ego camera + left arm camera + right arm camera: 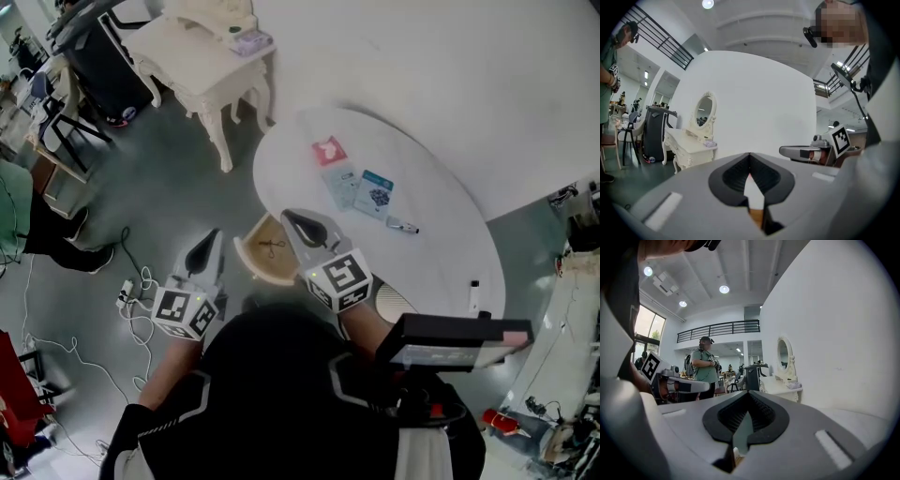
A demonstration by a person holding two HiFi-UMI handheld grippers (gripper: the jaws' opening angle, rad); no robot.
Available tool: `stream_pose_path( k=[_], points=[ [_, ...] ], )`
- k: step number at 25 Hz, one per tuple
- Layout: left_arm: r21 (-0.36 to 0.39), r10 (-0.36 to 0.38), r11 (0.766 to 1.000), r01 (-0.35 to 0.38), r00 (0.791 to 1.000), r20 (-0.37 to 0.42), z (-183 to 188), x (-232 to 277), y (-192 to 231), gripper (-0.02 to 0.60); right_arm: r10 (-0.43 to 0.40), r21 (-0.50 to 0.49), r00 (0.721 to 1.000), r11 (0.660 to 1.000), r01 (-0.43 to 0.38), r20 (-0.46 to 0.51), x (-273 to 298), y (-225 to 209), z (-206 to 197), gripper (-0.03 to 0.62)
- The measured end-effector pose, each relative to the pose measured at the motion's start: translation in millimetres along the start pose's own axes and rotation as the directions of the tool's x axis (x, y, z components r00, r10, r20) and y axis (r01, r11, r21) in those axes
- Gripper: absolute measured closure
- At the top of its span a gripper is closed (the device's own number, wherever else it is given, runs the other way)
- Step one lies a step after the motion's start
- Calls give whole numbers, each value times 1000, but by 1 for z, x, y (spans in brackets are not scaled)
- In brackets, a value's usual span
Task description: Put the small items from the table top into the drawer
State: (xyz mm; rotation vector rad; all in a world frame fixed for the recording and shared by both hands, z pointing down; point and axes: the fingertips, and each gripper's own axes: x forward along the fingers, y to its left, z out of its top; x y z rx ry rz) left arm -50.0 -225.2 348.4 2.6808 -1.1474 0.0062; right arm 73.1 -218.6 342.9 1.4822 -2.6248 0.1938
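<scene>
White oval table (pixel 441 197): red card (pixel 329 150), two blue packets (pixel 375 195) and a pen-like piece (pixel 403 226) lie ahead-right of my right gripper (pixel 298 223), which is nearer than my left gripper (pixel 208 246); both pressed together, empty, open drawer (pixel 267 251) between them.

A studio-like lab hall: white backdrop (pixel 422 75), mezzanine railing (pixel 719 329), floor cables (pixel 56 347), cream dressing table (pixel 202 56).

Tabletop (pixel 441 178): plain white.
Drawer (pixel 260 262): pale tan wood inside, white rim.
Card (pixel 329 151): red-pink, white mark.
Packet (pixel 379 195): white, teal-blue print.
Left gripper (pixel 203 248): grey, with black-and-white square markers on its cube.
Right gripper (pixel 302 223): grey, same marker pattern.
Dressing table (pixel 202 56): cream.
Floor (pixel 178 187): grey-green.
</scene>
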Motion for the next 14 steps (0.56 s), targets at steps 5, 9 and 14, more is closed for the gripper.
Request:
stream_pose_path(
  k=[5,9,14],
  points=[
    [6,-18,1000,18,1000,-3,0,1,-4,581,-9,20,1000,1000,9,-10,1,-4,-2,594],
    [7,-23,1000,23,1000,-3,2,0,-5,581,-13,7,1000,1000,13,-3,0,-3,1,594],
    [12,-21,1000,21,1000,7,5,-2,-6,581,-8,6,1000,1000,8,8,0,-1,3,594]
  ],
)
